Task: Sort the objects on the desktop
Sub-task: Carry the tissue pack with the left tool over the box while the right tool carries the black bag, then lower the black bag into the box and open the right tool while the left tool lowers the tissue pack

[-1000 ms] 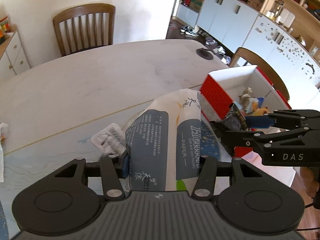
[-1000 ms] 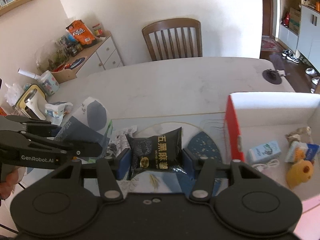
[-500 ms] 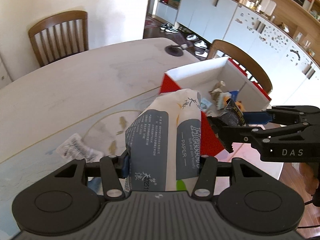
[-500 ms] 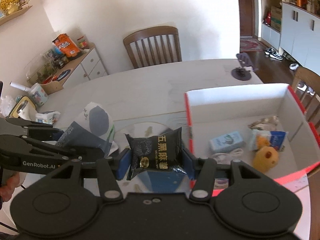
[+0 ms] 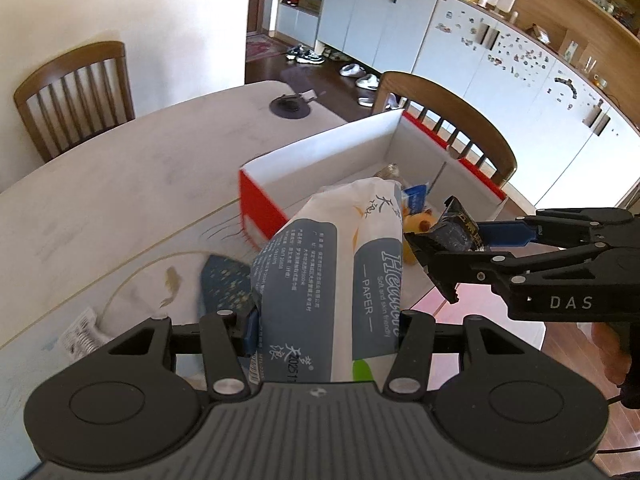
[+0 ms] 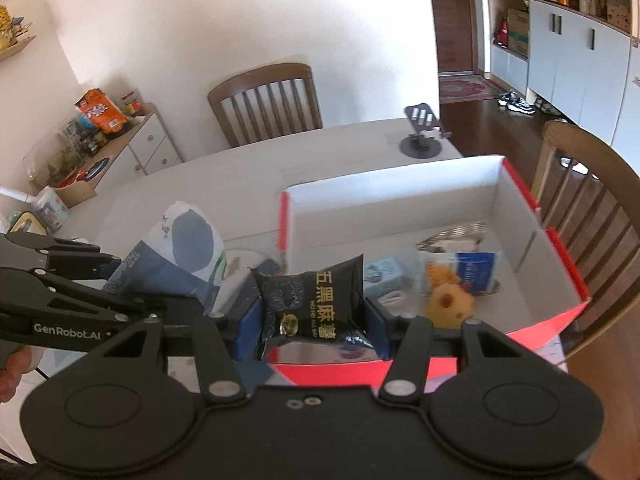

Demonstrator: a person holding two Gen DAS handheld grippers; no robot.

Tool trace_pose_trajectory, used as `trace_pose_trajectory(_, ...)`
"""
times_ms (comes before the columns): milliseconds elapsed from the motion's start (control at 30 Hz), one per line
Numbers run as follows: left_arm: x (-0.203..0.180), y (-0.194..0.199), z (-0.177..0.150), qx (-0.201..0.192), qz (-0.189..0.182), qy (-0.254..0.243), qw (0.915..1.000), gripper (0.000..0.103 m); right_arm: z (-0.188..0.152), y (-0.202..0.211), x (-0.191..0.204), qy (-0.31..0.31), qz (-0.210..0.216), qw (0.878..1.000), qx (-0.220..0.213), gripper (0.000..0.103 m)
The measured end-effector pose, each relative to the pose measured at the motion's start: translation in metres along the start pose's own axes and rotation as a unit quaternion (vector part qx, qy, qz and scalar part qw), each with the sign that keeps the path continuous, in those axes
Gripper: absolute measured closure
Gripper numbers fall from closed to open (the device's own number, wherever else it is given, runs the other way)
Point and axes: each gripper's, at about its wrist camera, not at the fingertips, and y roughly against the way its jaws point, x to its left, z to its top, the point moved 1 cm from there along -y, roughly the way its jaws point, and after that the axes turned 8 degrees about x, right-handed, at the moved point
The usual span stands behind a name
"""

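Left gripper (image 5: 326, 320) is clenched on a white and blue tissue pack (image 5: 340, 280), which stands up between its pads above the counter (image 5: 120, 184). Right gripper (image 6: 312, 316) grasps a black snack packet (image 6: 316, 300) by its sides, held over the near red wall of the open box (image 6: 400, 196). Inside the box lie a yellow plush toy (image 6: 448, 300), a pale blue carton (image 6: 384, 276) and a blue-and-white packet (image 6: 476, 268). Beyond the box a phone stand (image 6: 422, 136) sits near the counter's far edge.
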Motion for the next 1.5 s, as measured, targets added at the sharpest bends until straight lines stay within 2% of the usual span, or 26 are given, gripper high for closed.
trace_pose_trajectory(400,-0.039,-0.027,0.038,-0.001,-0.007,-0.015,0.9999,0.052,0.001,0.004,-0.043,-0.007,-0.018,1.0,0.005,0.049)
trace_pose_trajectory(767,-0.046,-0.059,0.074,0.007,0.01,-0.011,0.9999,0.052,0.008,-0.009,-0.067,-0.009,-0.023,0.999,0.02,0.049)
trace_pose_trajectory(1067,-0.049,-0.096,0.099,0.028,0.027,-0.011,0.9992,0.052,0.014,-0.03,-0.084,-0.014,-0.034,0.998,0.041,0.049)
trace_pose_trajectory(1500,-0.044,-0.138,0.112,0.063,0.044,-0.024,0.9968,0.052,0.024,-0.061,-0.089,0.008,-0.026,0.996,0.08,0.049)
